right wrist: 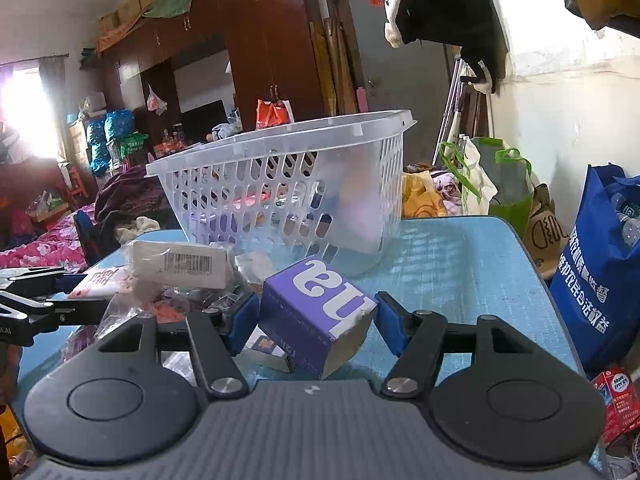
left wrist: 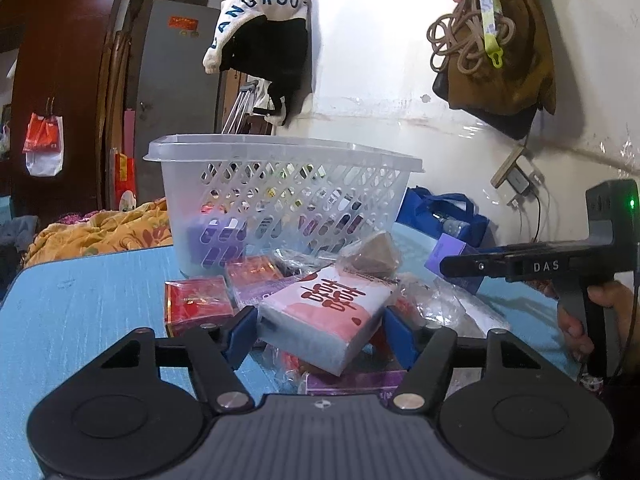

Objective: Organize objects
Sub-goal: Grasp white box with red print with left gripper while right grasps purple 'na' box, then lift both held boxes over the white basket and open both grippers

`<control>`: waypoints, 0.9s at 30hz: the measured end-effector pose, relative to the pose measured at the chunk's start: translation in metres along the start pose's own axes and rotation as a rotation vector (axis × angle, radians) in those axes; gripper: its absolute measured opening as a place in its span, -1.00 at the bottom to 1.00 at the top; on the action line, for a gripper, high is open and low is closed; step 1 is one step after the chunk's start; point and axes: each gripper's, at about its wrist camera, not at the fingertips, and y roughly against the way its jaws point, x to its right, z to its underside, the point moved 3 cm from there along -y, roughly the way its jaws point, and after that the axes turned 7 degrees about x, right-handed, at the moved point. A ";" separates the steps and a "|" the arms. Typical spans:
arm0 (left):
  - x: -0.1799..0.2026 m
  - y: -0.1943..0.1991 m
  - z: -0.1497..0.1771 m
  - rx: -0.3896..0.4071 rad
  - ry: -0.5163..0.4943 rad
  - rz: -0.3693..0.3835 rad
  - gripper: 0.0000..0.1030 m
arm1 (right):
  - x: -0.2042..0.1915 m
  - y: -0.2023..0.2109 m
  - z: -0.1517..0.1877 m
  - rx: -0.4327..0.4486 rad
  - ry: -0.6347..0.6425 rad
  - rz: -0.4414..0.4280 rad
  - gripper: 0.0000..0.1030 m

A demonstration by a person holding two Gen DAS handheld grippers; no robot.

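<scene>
Your left gripper (left wrist: 320, 334) has its blue pads either side of the pink-and-white tissue pack (left wrist: 328, 316). The left pad touches its edge, but the right one shows a sliver of gap, so I cannot tell whether you have a firm hold. Left of those jaws lies a red box (left wrist: 198, 308); ahead of them stands the clear plastic basket (left wrist: 280, 200), already holding a few purple items behind its lattice.

Your right gripper (right wrist: 318, 326) is clenched on the purple box (right wrist: 316, 316), which sits tilted between the pads with one open end toward you. The basket is ahead and slightly left of these tongs, and the heap of wrapped packets (right wrist: 176, 280) lies to their left.

Risks, as I judge them. The tissue pack is soft and slick, so a pinch near its end may let it sag or slide out on the lift. It also rests on crinkly wrappers, which could drag along with it. The purple box is gripped on a slant, so it could twist as you carry it. The basket looks light, and a knock against its rim might push it across the top.

Everything sits on a light blue table (right wrist: 460, 264). To the right stands a blue shopping bag (right wrist: 600, 280) against the white wall (left wrist: 400, 60); clothes hang above, and dark wardrobes fill the room behind.
</scene>
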 end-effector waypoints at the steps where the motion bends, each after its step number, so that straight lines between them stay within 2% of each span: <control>1: 0.000 0.000 0.000 -0.001 -0.005 -0.001 0.38 | 0.000 0.000 0.000 0.001 -0.001 0.000 0.28; 4: -0.001 -0.003 0.000 -0.024 0.002 0.007 0.52 | 0.000 0.000 0.000 0.003 0.000 0.000 0.28; 11: 0.007 -0.008 -0.006 -0.023 -0.024 -0.002 0.59 | 0.000 0.000 0.000 0.006 -0.001 -0.002 0.28; 15: 0.010 -0.009 -0.006 -0.021 -0.026 -0.002 0.48 | 0.000 0.000 0.000 0.010 -0.002 -0.005 0.28; 21: 0.012 0.003 -0.007 0.061 -0.033 -0.024 0.36 | 0.000 0.001 0.000 0.017 -0.002 -0.010 0.28; 27: 0.008 0.010 -0.007 0.087 -0.030 -0.030 0.31 | 0.000 0.002 -0.001 0.031 -0.004 -0.012 0.28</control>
